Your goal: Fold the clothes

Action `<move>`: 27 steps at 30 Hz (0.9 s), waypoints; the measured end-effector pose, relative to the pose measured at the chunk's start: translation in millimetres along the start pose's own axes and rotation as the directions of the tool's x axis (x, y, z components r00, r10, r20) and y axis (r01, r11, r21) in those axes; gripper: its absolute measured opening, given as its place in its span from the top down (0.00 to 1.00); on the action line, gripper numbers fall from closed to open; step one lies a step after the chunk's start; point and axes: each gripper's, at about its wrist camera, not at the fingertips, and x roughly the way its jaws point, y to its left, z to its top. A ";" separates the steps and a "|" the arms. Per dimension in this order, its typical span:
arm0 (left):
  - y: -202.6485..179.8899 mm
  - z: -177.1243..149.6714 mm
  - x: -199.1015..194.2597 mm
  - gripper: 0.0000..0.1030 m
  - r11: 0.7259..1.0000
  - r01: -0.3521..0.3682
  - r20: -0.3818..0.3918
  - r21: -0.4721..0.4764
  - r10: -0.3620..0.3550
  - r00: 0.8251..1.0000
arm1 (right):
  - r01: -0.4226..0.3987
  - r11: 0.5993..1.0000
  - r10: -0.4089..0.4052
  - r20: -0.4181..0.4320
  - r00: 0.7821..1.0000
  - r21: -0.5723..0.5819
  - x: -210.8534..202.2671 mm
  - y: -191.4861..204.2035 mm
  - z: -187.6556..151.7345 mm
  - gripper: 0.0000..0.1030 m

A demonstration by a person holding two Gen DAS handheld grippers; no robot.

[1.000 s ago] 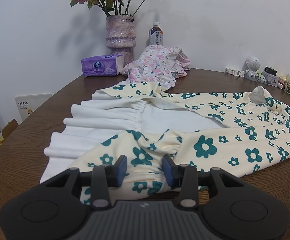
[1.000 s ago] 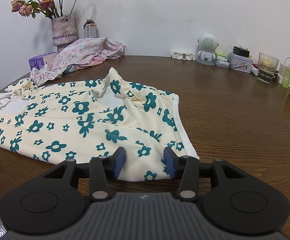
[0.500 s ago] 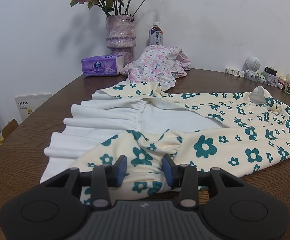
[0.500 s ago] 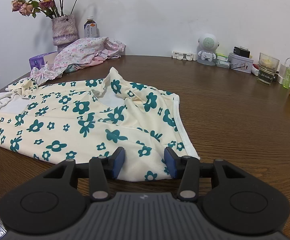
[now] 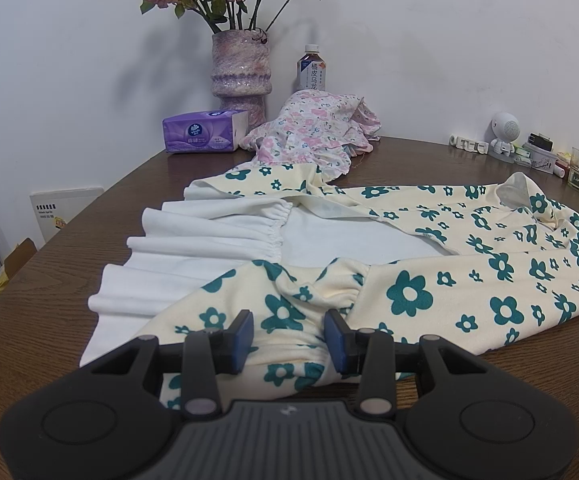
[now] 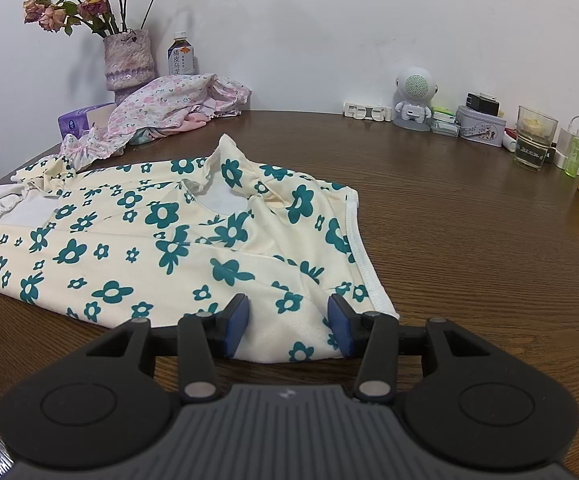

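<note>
The bottle (image 5: 311,67) by the wall carries a label with the Chinese characters 橘皮乌龙 printed downward; in the right wrist view the same bottle (image 6: 181,57) shows 橘皮乌. The purple tissue pack (image 5: 205,131) on the worktop (image 5: 49,304) bears a round white emblem and a line of print too small to read. A white board (image 5: 63,210) beyond the worktop's edge has small dark lines of text, also illegible.

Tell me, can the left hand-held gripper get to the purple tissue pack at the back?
Probably yes. The left hand-held gripper sits at the flowered dress, far from the tissue pack, but only flat cloth and bare table lie between.
</note>
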 end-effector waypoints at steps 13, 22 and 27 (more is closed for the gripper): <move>0.2 0.2 -0.1 0.64 1.000 -0.002 0.000 0.002 0.002 1.000 | 0.002 1.000 -0.002 -0.001 1.000 -0.002 -0.4 0.2 0.0 0.57; 0.2 0.3 -0.6 0.64 1.000 -0.002 0.000 0.001 0.002 1.000 | 0.004 1.000 -0.004 -0.001 1.000 -0.006 -0.6 1.1 0.0 0.57; 0.0 0.5 -0.1 0.63 1.000 -0.001 0.000 -0.001 0.001 1.000 | 0.005 1.000 -0.005 -0.001 1.000 -0.009 -0.6 1.8 -0.1 0.56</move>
